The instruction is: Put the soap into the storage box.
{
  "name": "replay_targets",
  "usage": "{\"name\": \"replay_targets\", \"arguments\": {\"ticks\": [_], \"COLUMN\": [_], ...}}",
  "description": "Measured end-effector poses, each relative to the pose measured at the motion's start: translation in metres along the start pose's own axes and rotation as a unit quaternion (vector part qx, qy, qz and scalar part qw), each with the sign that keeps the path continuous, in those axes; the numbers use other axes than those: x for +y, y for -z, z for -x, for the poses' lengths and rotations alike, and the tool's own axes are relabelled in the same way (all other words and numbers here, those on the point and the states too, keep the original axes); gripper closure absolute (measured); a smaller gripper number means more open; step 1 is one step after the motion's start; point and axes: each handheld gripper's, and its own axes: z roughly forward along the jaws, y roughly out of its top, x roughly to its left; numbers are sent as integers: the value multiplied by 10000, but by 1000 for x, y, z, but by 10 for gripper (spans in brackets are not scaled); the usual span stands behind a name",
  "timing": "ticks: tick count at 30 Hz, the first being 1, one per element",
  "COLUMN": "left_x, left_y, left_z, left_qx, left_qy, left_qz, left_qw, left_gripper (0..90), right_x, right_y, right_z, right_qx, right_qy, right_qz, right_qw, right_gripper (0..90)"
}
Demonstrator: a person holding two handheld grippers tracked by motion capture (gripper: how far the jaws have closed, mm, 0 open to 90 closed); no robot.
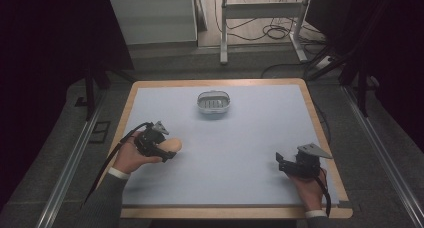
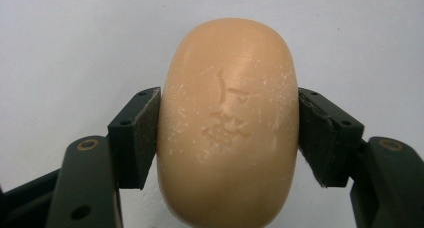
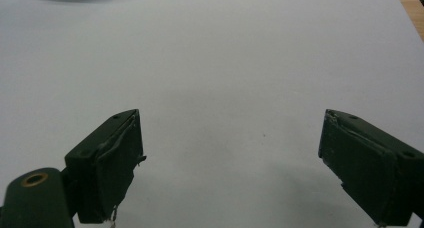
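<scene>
A peach-coloured oval bar of soap [image 2: 227,123] sits between the jaws of my left gripper [image 2: 229,133], which is shut on its two long sides. In the high view that soap [image 1: 171,145] and the left gripper [image 1: 162,147] are at the left of the pale blue mat, just above it or on it. My right gripper [image 1: 281,163] rests at the front right of the mat. Its jaws [image 3: 232,158] stand wide apart with only bare mat between them. A small white soap dish [image 1: 213,102] stands at the back middle of the mat.
The pale blue mat [image 1: 235,148] covers a wooden table [image 1: 320,123] whose edge shows around it. Behind the table are a white desk frame [image 1: 260,18] and loose cables on the floor. Metal rails run along both sides.
</scene>
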Motion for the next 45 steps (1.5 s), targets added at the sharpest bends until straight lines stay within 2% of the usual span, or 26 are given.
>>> {"name": "replay_targets", "arguments": {"ticks": [18,45], "left_x": [8,35], "left_y": [-3,1], "left_z": [-4,-5], "left_qx": [-27,36], "left_qy": [35,-71], "left_qz": [47,127], "left_qw": [10000,9999], "left_gripper": [323,323], "right_x": [0,0], "right_y": [0,0], "right_z": [0,0], "right_qx": [3,-6], "right_qy": [-6,-17], "right_qz": [-12,-15], "right_qw": [10000,10000], "right_gripper": [107,107]}}
